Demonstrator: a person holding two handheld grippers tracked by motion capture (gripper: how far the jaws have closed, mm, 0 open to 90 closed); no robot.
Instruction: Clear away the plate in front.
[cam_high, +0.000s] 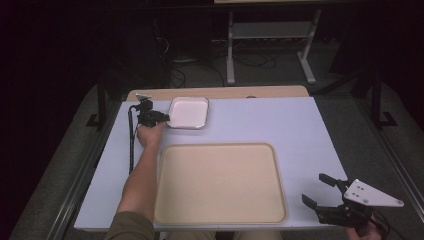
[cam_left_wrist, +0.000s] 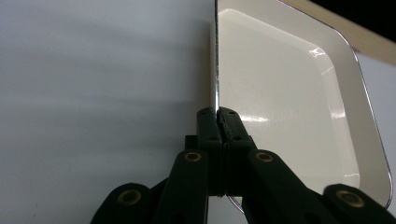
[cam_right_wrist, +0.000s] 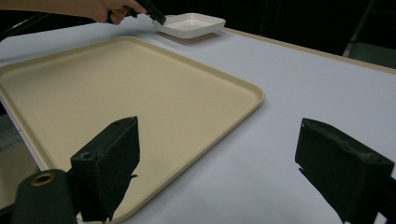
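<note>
The left forearm stretches up the left of the high view, its hand behind the left gripper (cam_high: 161, 118), whose jaws are clamped tight on the near-left rim of the white dish (cam_high: 189, 112) at upper centre of the tabletop (cam_high: 300, 130). The right gripper (cam_high: 320, 192) rests at lower right, jaws spread wide and empty, beside the beige tray (cam_high: 220, 182).

1. No text, label, brand, number or sign can be read on anything in these views
</note>
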